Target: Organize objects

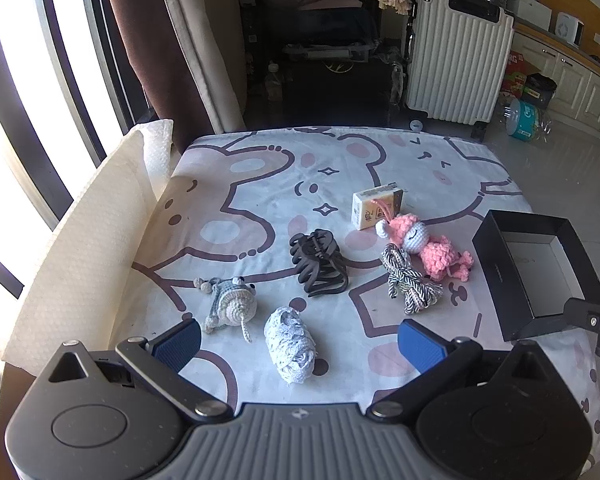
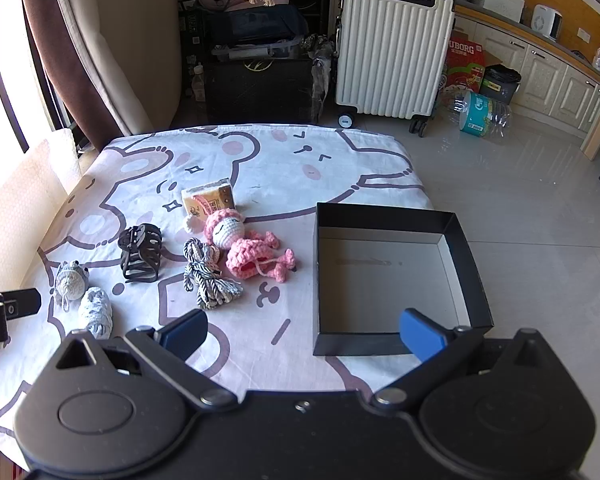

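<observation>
A table with a bear-print cloth (image 1: 260, 184) (image 2: 268, 160) holds several small things. A black box (image 1: 540, 272) (image 2: 384, 276) stands open and empty at the right edge. Left of it lie a pink crochet doll (image 1: 432, 248) (image 2: 248, 248), a striped cord bundle (image 1: 410, 284) (image 2: 208, 276), a yellow packet (image 1: 376, 204) (image 2: 208, 196), a black hair claw (image 1: 320, 264) (image 2: 140, 252), a grey crochet toy (image 1: 232, 304) (image 2: 70, 280) and a pale blue yarn roll (image 1: 292, 344) (image 2: 96, 312). My left gripper (image 1: 300, 344) is open above the yarn roll. My right gripper (image 2: 304, 336) is open at the box's near left corner.
A white padded sheet (image 1: 80, 248) lines the table's left edge by the window. Beyond the table stand a white suitcase (image 1: 456, 56) (image 2: 392, 44), dark boxes and cabinets. Tiled floor (image 2: 520, 200) lies to the right.
</observation>
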`<state>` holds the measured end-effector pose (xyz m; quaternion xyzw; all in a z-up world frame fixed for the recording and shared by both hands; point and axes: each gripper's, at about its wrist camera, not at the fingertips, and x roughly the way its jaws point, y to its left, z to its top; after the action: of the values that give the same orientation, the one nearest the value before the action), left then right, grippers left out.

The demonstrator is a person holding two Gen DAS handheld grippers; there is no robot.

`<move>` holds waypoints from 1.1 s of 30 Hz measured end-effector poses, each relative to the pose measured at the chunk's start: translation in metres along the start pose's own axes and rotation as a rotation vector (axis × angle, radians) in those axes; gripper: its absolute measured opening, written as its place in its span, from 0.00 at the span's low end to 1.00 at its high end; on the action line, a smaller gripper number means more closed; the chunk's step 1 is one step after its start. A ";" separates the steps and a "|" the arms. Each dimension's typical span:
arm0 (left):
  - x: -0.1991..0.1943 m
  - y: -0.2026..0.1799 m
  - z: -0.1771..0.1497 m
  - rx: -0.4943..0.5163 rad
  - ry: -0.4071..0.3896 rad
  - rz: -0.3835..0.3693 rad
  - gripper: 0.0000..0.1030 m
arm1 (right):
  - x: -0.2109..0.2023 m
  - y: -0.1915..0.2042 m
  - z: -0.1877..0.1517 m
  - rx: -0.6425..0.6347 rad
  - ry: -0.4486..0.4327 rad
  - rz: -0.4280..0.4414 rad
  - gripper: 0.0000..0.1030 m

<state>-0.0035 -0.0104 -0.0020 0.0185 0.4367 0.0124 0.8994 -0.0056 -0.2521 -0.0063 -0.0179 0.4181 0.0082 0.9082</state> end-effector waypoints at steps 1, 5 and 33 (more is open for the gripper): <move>0.000 0.001 0.000 0.000 -0.003 0.002 1.00 | 0.000 0.000 0.000 0.002 0.000 0.000 1.00; 0.001 0.011 0.000 -0.012 -0.009 0.009 1.00 | 0.003 0.001 0.002 0.006 0.004 0.003 1.00; 0.063 0.082 -0.010 -0.207 0.072 0.037 1.00 | 0.073 0.063 0.024 -0.188 -0.010 0.130 1.00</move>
<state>0.0273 0.0743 -0.0537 -0.0670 0.4646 0.0748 0.8798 0.0581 -0.1879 -0.0482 -0.0757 0.4112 0.1064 0.9021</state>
